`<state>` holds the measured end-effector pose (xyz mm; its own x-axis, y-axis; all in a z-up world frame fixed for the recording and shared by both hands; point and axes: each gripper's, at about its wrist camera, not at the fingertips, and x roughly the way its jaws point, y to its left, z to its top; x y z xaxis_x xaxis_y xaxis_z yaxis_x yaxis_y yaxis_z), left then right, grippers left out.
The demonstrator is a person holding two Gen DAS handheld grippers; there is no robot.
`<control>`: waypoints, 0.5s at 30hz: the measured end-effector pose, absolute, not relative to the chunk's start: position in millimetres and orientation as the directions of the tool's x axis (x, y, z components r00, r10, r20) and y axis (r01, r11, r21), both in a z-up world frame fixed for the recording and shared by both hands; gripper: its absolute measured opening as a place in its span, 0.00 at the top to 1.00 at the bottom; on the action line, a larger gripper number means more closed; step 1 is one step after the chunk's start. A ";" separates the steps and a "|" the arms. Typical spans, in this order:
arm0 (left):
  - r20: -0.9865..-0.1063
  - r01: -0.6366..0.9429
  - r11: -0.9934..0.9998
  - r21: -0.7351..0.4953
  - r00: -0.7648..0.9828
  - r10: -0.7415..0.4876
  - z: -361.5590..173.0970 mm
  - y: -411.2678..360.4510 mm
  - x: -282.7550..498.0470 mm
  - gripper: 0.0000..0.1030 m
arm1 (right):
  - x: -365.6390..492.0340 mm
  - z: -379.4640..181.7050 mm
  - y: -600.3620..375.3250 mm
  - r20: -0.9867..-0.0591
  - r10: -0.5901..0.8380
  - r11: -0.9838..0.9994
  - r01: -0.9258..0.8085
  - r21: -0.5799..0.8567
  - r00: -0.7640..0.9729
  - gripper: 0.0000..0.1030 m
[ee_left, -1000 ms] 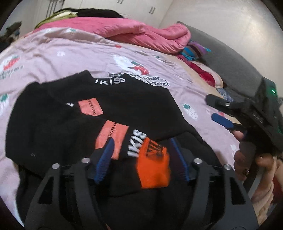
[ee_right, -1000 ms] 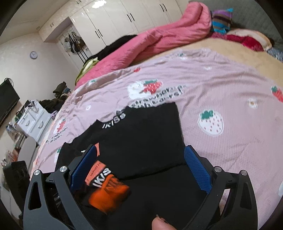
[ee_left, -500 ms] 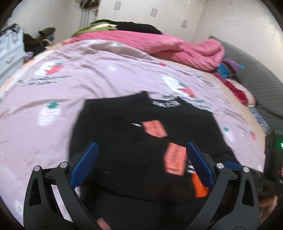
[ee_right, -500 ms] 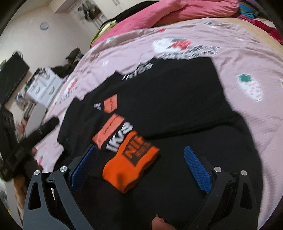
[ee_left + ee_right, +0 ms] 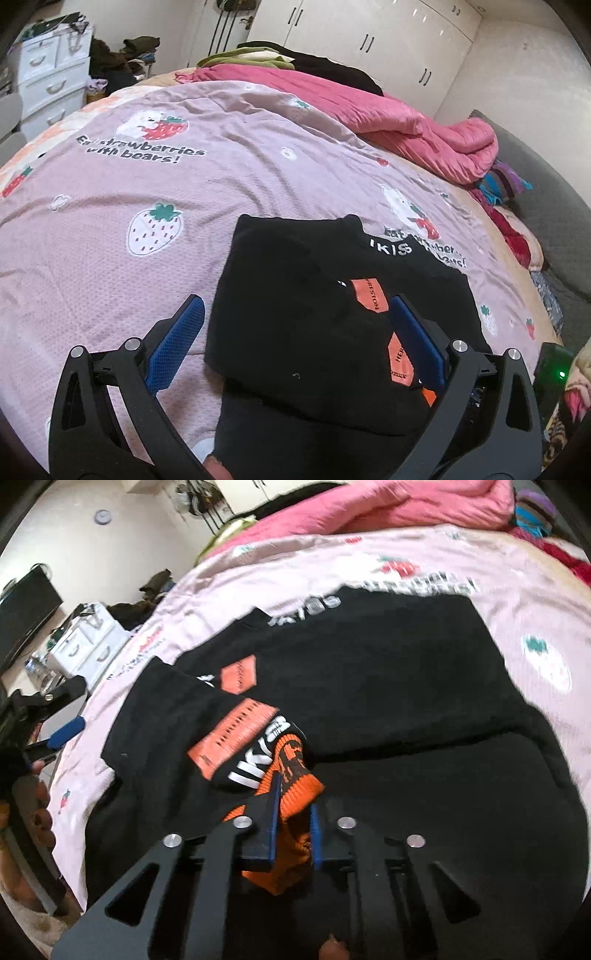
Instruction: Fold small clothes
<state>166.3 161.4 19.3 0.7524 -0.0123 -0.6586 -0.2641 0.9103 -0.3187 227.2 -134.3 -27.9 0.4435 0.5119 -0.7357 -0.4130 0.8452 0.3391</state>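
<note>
A black sweatshirt [image 5: 306, 302] with orange patches and white lettering lies partly folded on the pink strawberry bedsheet [image 5: 147, 177]. It also shows in the right wrist view [image 5: 388, 672]. My left gripper [image 5: 291, 343] is open and empty, hovering over the garment's left edge. My right gripper [image 5: 293, 805] is shut on the orange cuff [image 5: 295, 786] of the sleeve, which is folded across the garment. The left gripper also shows at the left edge of the right wrist view [image 5: 62, 734].
A pink quilt [image 5: 388, 110] is bunched along the far side of the bed. White drawers [image 5: 51, 85] and piled clothes stand beyond the bed at the left. A grey headboard [image 5: 546, 206] runs along the right. White wardrobes line the far wall.
My right gripper closed on the orange cuff, which the left gripper held a second ago. My left gripper let go, opened and swung left over the garment's left edge.
</note>
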 end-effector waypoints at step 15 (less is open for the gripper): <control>-0.675 -0.340 0.877 -0.339 0.737 0.025 19.8 194.9 174.1 0.09 | 250.8 48.4 -122.3 -0.593 0.540 0.816 -0.545 0.194 0.597 0.92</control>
<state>174.1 194.9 19.8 0.7373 0.0252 -0.6751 -0.3405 0.8770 -0.3391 250.8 -122.3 48.4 0.5971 0.5399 -0.5933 -0.5447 0.8159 0.1942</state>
